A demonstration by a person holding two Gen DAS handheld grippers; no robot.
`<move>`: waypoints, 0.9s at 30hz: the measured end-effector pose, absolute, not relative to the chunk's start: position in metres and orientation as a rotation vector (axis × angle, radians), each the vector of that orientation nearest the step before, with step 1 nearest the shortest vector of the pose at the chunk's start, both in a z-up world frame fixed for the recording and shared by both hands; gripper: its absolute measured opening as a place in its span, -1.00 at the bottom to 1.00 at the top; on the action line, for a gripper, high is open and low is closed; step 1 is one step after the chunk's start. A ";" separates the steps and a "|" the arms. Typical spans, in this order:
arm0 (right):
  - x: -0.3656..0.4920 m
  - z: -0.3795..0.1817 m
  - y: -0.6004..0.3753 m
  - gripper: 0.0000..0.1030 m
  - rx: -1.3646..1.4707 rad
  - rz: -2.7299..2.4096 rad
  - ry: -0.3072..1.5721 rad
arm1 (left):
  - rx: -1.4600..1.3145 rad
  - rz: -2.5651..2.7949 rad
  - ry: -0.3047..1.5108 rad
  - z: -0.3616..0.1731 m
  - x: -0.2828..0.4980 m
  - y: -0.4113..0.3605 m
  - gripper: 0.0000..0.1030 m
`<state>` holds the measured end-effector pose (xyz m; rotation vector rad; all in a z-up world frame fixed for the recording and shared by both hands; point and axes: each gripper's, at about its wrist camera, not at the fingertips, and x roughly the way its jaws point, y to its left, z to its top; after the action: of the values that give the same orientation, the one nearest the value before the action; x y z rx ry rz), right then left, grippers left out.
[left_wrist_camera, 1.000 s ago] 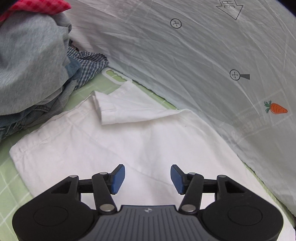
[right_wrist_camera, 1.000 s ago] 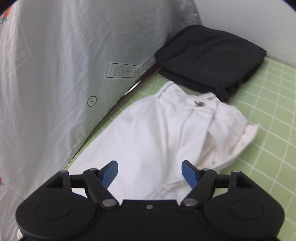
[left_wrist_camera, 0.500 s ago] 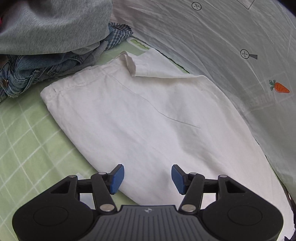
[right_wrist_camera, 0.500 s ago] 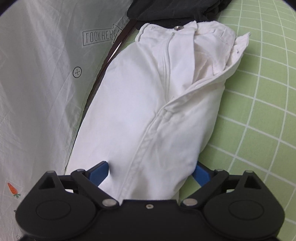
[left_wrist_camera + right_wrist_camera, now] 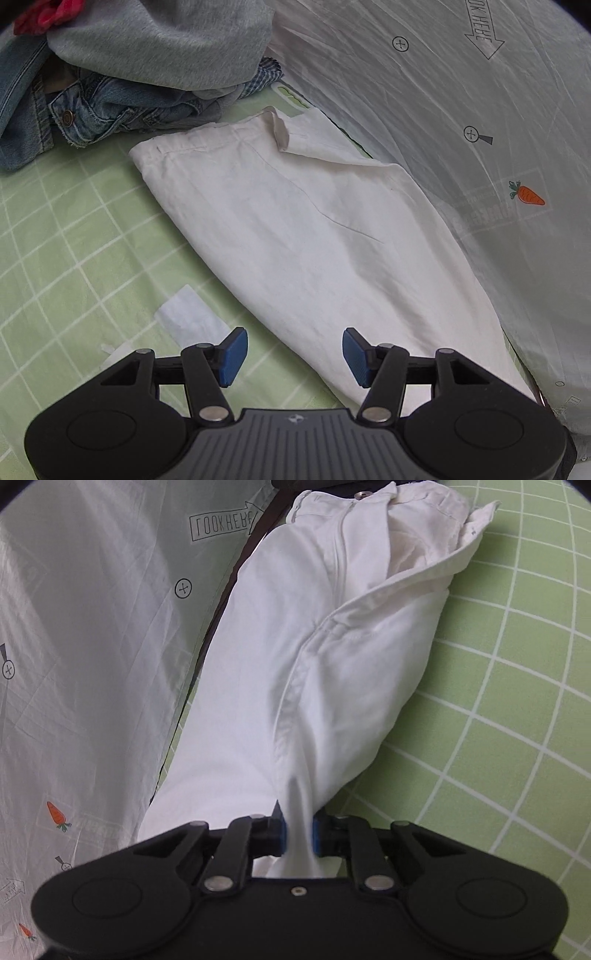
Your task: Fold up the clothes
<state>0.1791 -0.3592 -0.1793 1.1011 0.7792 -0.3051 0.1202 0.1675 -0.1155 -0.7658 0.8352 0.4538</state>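
Sheet print "LOOK HERE", white trousers

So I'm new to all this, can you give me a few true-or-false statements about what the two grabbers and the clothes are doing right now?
1. The right gripper is pinching the white trousers. True.
2. The left gripper is clamped on the cloth. False: its fingers are spread, holding nothing.
3. The trousers lie on a green checked mat. True.
4. The pile of clothes beside the trousers is neatly folded. False: it is a rumpled heap.
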 end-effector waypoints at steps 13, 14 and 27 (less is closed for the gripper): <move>0.119 -0.132 -0.386 -0.68 0.555 -0.455 0.787 | -0.627 0.480 0.838 -0.101 0.095 0.169 0.13; 0.120 -0.125 -0.375 -0.65 0.461 -0.474 0.784 | -0.612 0.468 0.846 -0.100 0.097 0.169 0.13; 0.145 -0.110 -0.262 0.98 -0.121 -0.442 0.705 | -0.408 0.280 0.999 -0.121 0.148 0.162 0.13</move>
<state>0.1449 -0.2616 -0.1099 -0.1207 0.7051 -0.4418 0.1479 0.1625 -0.1209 -0.4084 0.9991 0.2799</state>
